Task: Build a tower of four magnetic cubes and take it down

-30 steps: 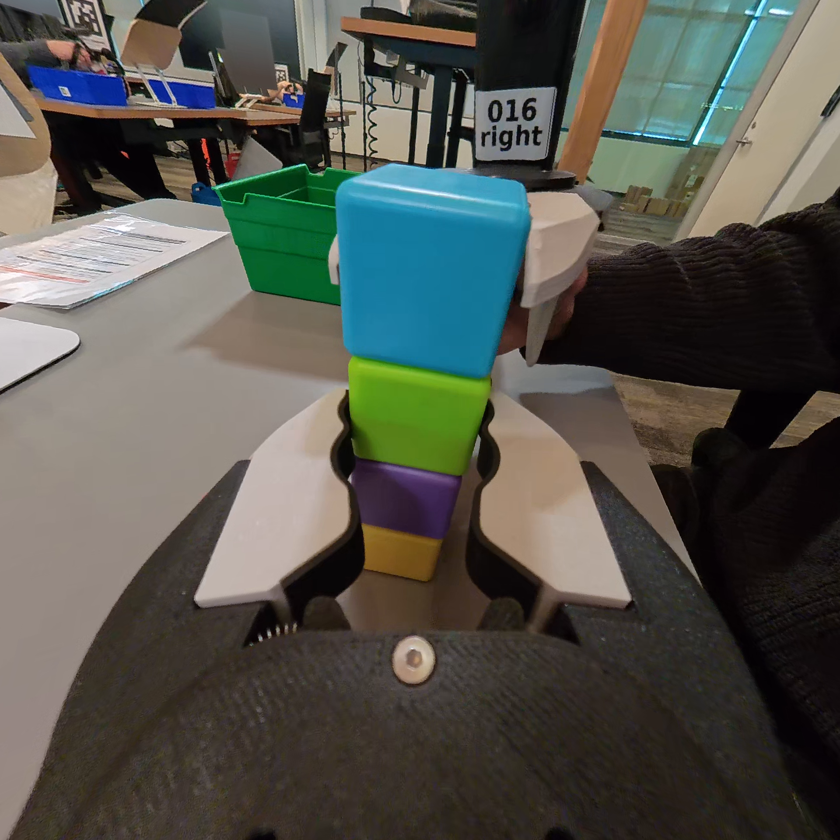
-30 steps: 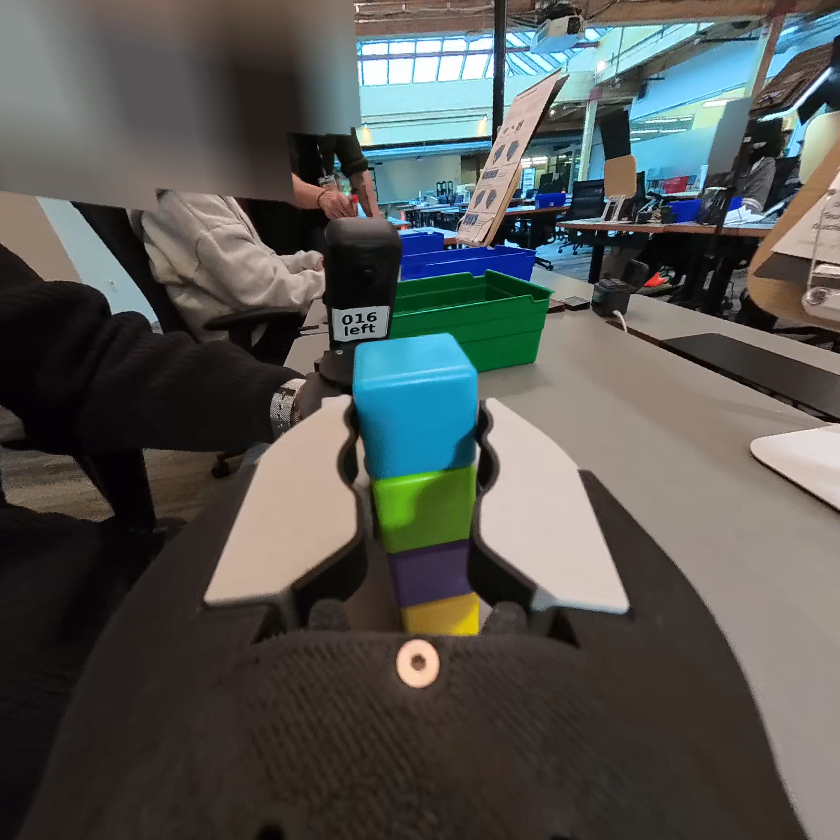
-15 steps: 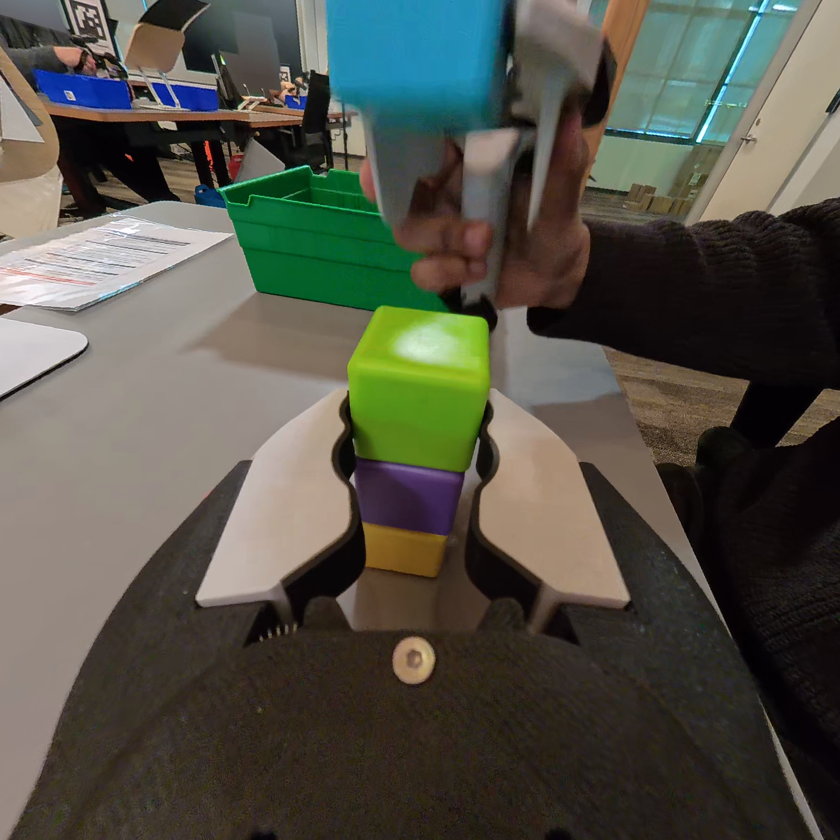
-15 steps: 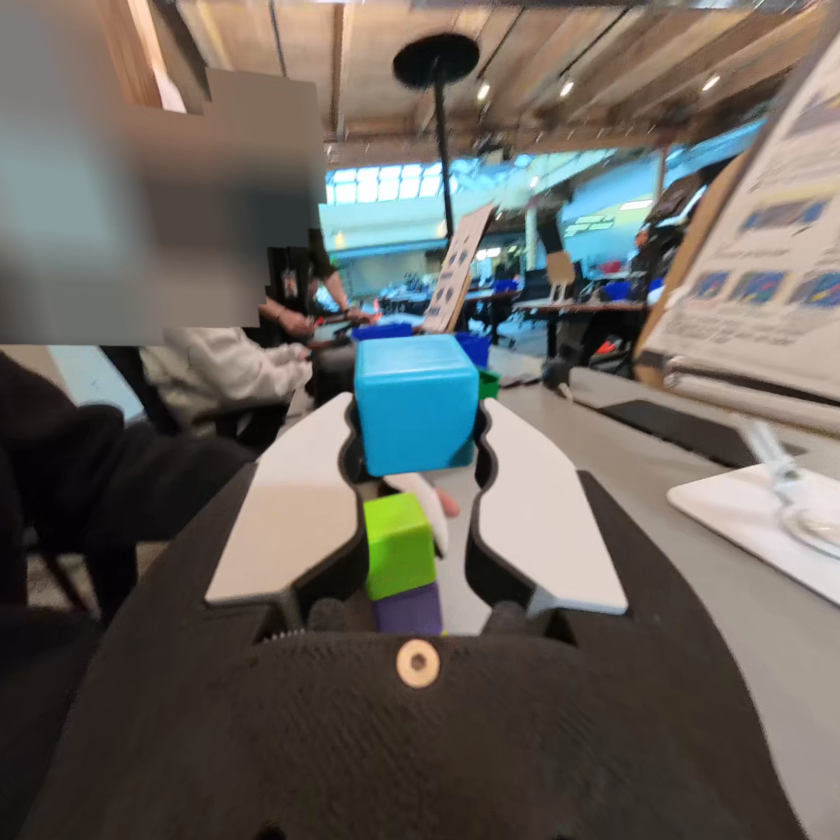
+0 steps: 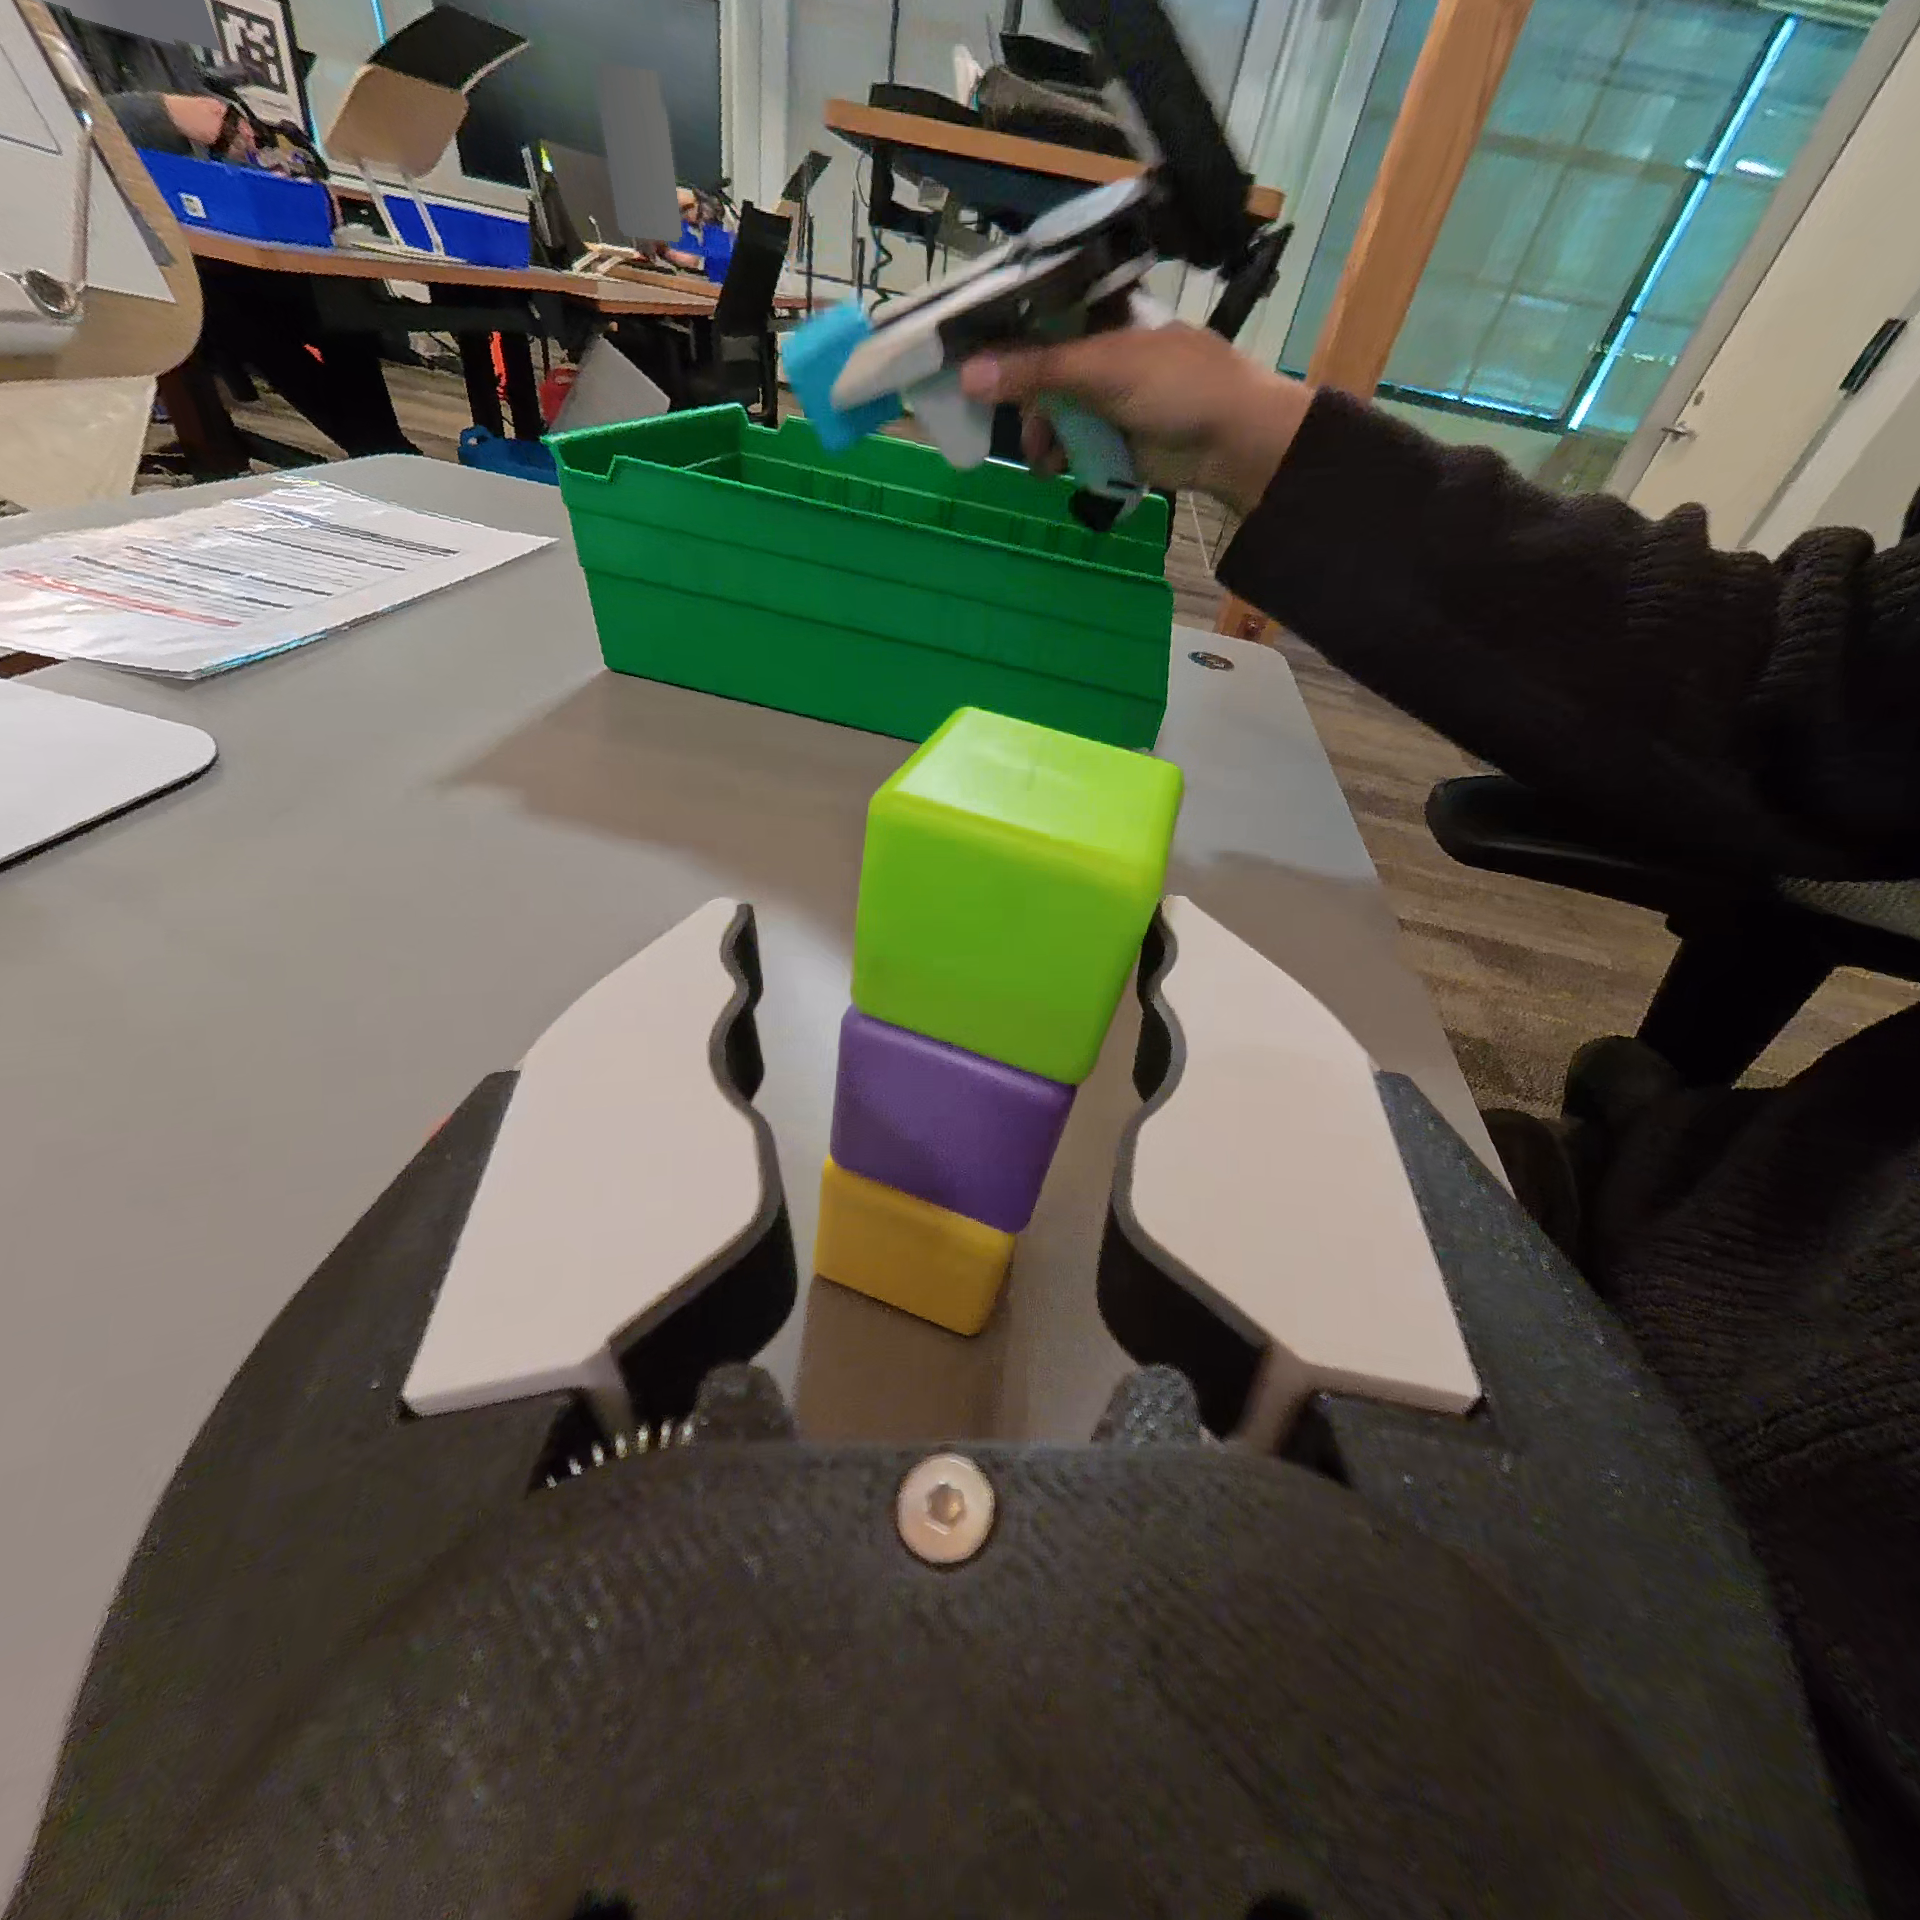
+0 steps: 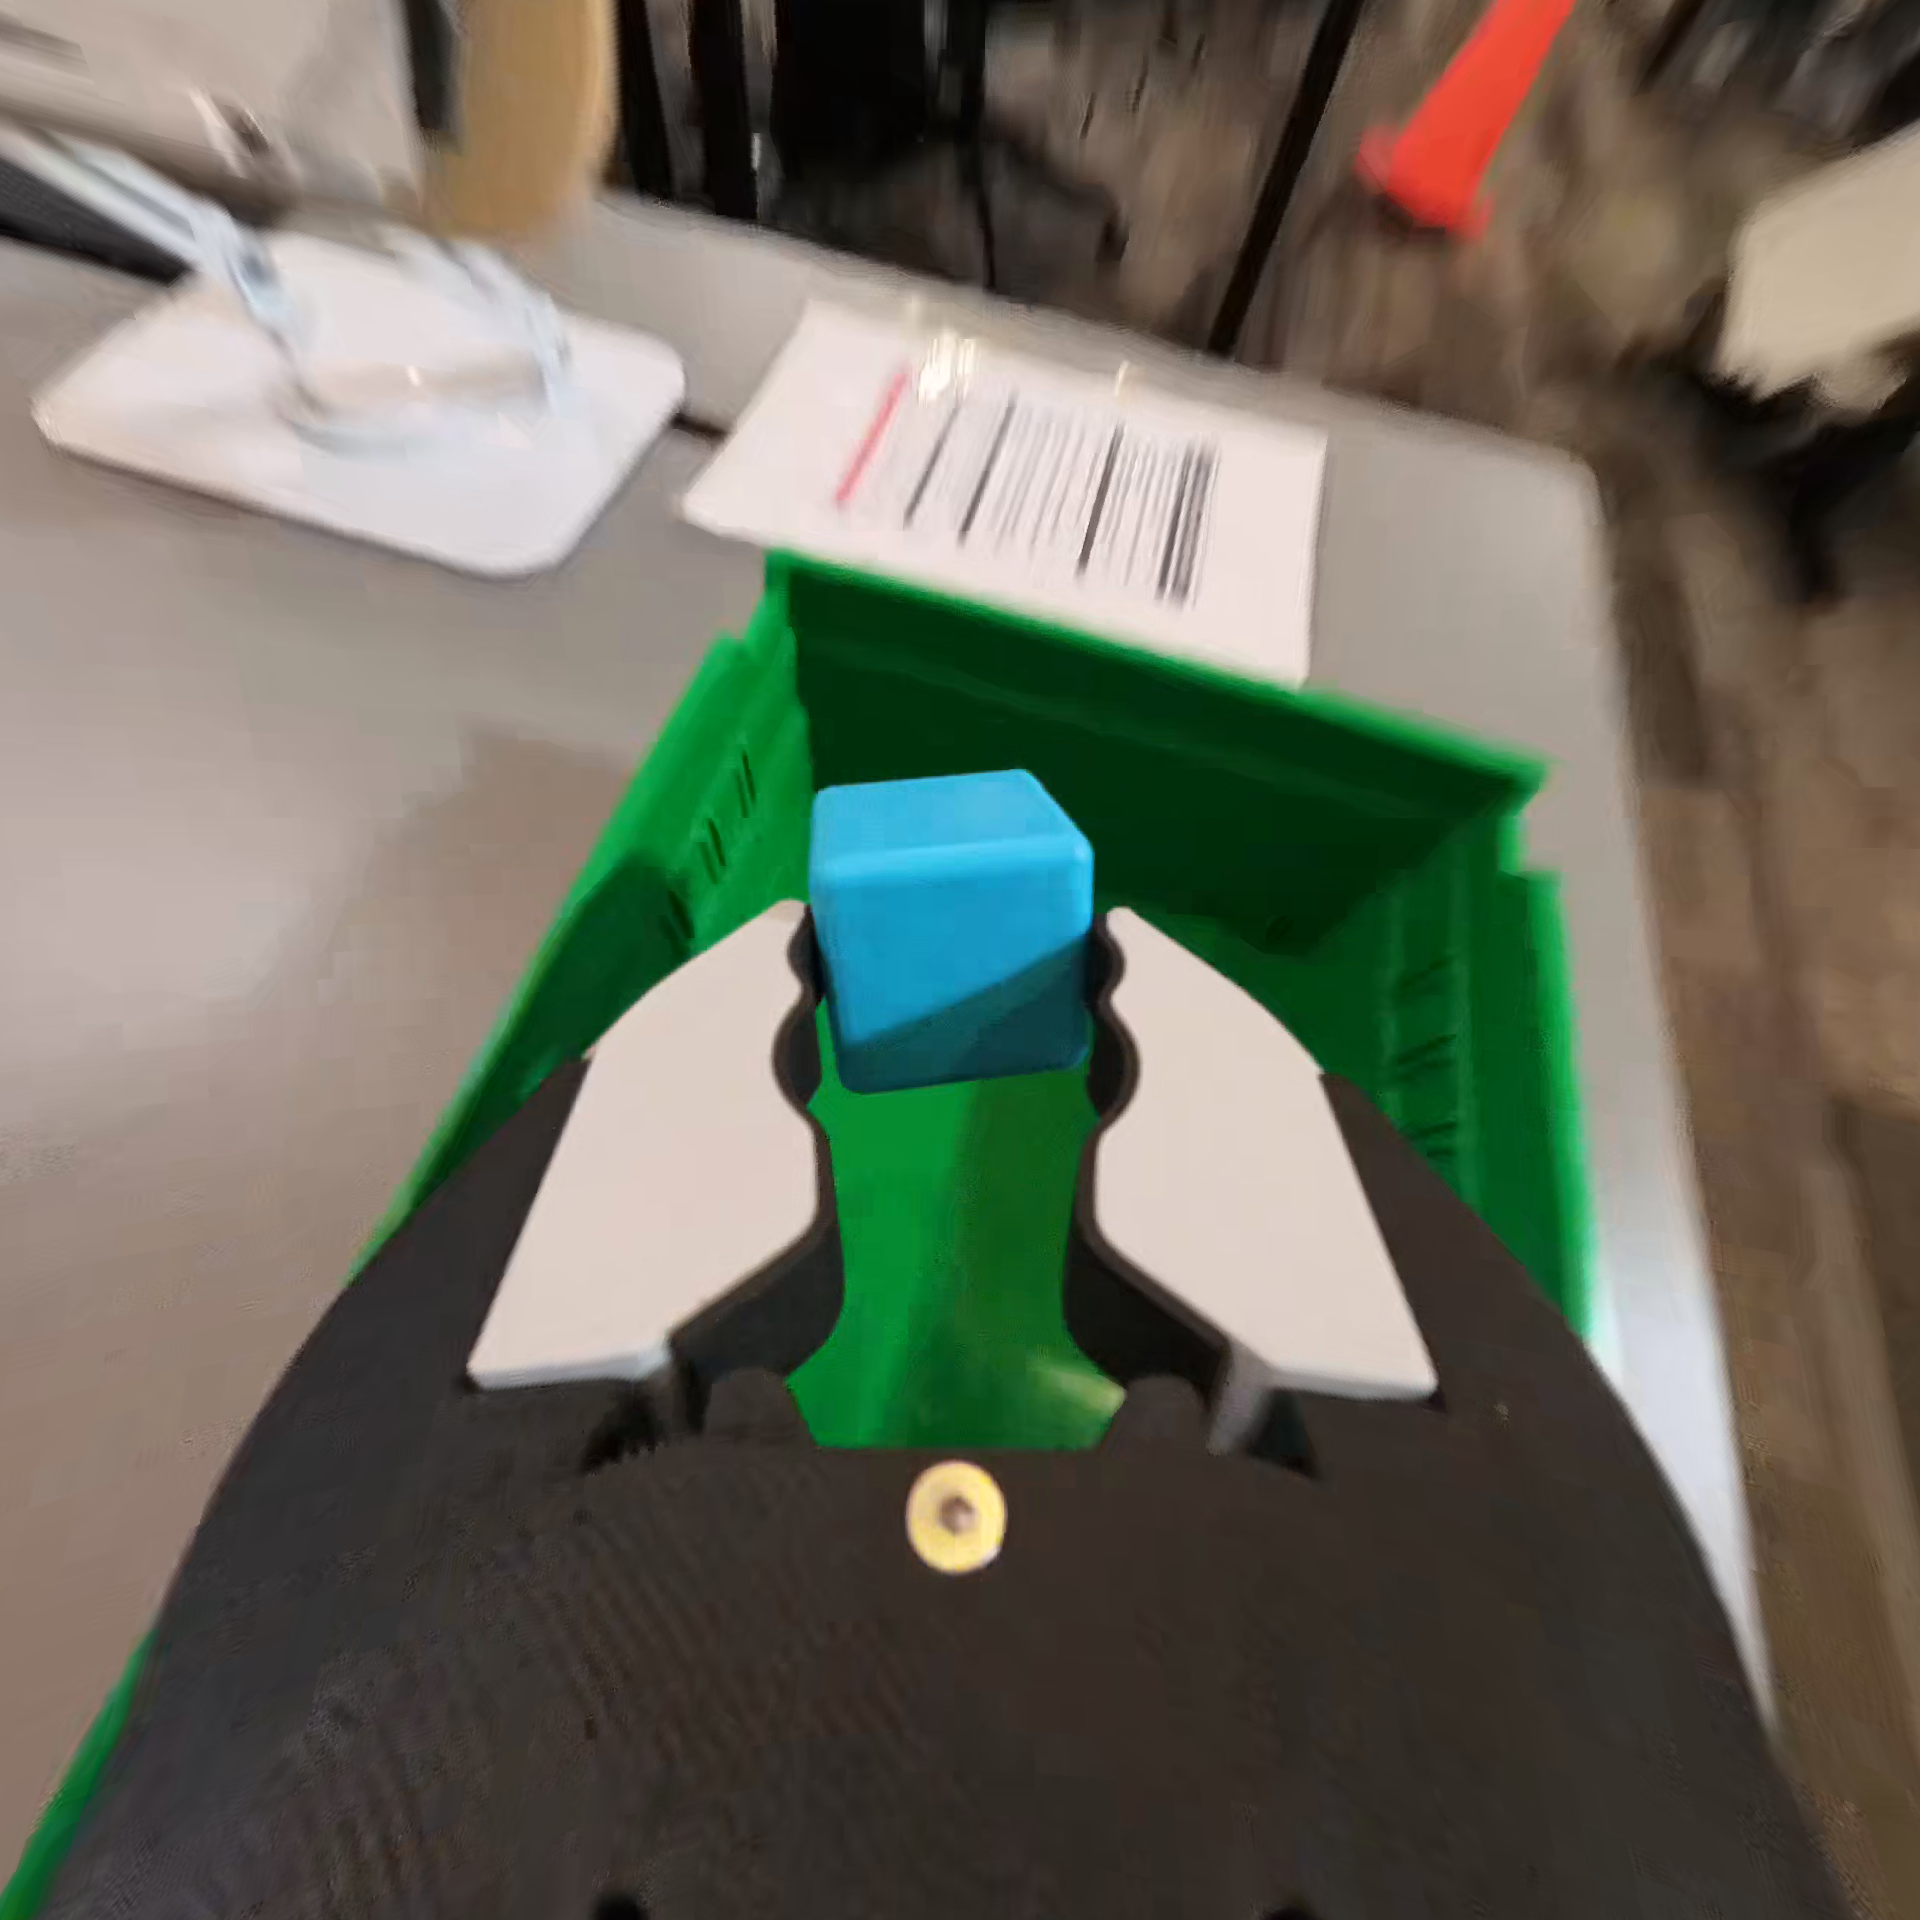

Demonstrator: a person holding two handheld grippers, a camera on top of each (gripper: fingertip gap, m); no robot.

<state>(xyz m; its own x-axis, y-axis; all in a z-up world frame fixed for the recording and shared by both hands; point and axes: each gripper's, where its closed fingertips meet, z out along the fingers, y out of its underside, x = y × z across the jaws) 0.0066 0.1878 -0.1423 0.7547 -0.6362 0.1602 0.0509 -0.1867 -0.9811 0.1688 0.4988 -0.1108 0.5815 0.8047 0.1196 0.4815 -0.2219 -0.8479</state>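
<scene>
Gripping a blue cube (image 6: 948, 925) between clenched jaws, the right gripper (image 6: 951, 961) is hanging over the inside of the green bin (image 6: 1195, 790), with the cube clear of the bin floor. The bin is sitting near the counter's (image 5: 312, 935) far edge, beside a printed sheet (image 6: 1039, 478) and a white pad (image 6: 353, 416); this view is blurred. The left gripper (image 5: 945, 997) is standing with its jaws released around a stack of three cubes nearer the counter's right edge: a lime cube (image 5: 1008, 894) on top, a purple cube (image 5: 940, 1127) under it and a yellow cube (image 5: 909, 1257) at the bottom on the counter. The right finger is lying just beside the lime cube, whether touching I cannot tell; the left finger is standing apart from the stack.
</scene>
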